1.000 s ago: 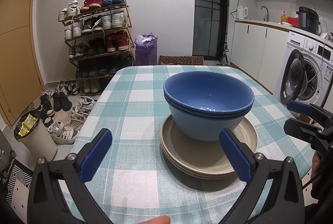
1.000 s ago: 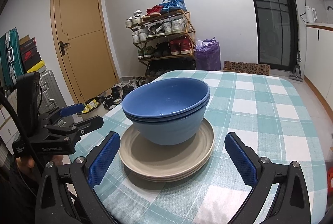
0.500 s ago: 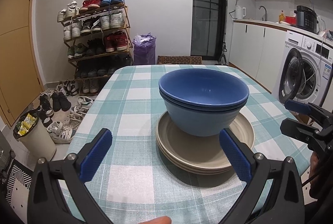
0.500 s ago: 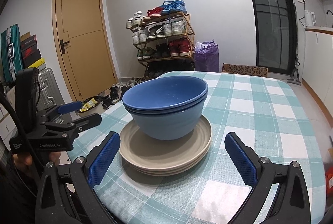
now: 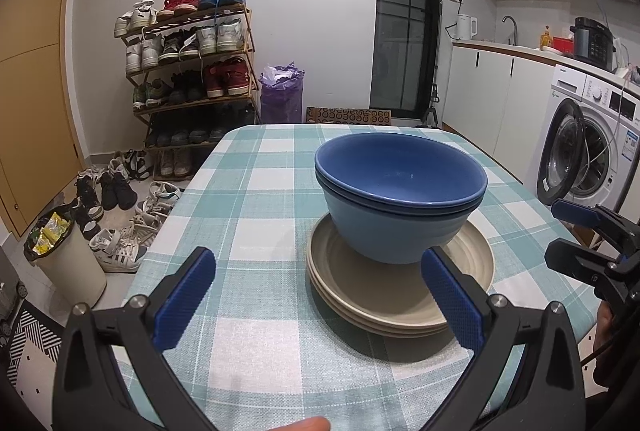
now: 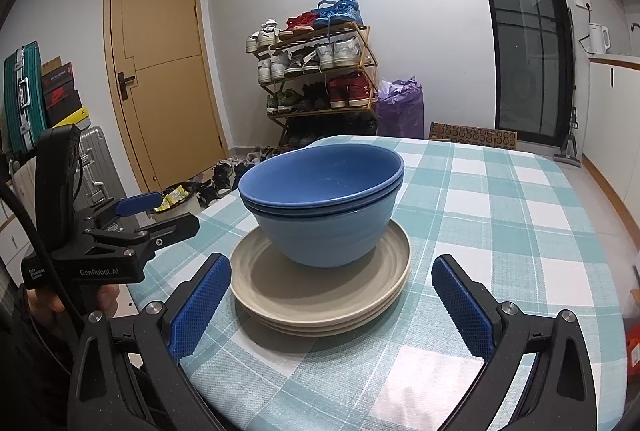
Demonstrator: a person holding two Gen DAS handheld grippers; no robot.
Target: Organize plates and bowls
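On the checked counter [image 5: 248, 191] two blue bowls [image 5: 400, 195] sit nested on the stacked beige plates [image 5: 400, 295], nothing blocking them. Left gripper [image 5: 316, 295] and right gripper [image 6: 328, 295] both gape wide, empty, just short of the stack. Shoe rack [image 5: 192, 71] at eleven o'clock; only the left view catches the washing machine [image 5: 588, 151], only the right the door [image 6: 160, 71].
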